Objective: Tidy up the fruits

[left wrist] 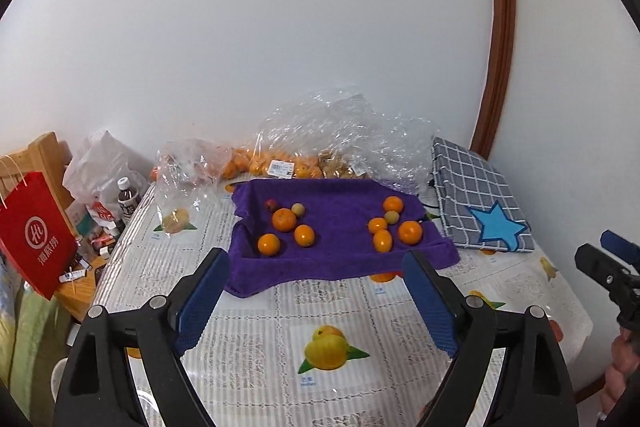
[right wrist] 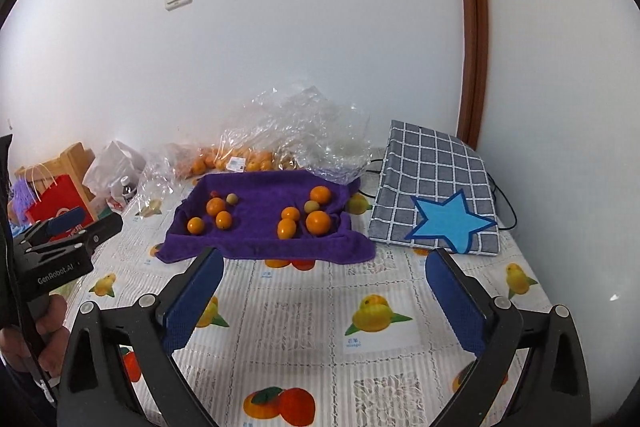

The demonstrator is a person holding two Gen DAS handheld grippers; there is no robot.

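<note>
A purple towel (left wrist: 340, 263) (right wrist: 256, 243) lies on the table with two groups of small fruit on it. The left group (left wrist: 285, 220) (right wrist: 216, 207) holds several oranges, a pale round fruit and a small red one. The right group (left wrist: 409, 232) (right wrist: 318, 222) holds several oranges and a pale fruit. My left gripper (left wrist: 316, 267) hangs open over the tablecloth in front of the towel, nothing between its blue pads (left wrist: 200, 303). My right gripper (right wrist: 324, 263) is likewise open and empty, short of the towel's front edge.
Clear plastic bags (left wrist: 332, 135) (right wrist: 296, 131) with more oranges sit behind the towel by the wall. A checked cushion with a blue star (left wrist: 480, 203) (right wrist: 436, 195) lies right. A red paper bag (left wrist: 36, 235), bottle (left wrist: 127, 197) and clutter stand at left. The other gripper shows at each view's edge.
</note>
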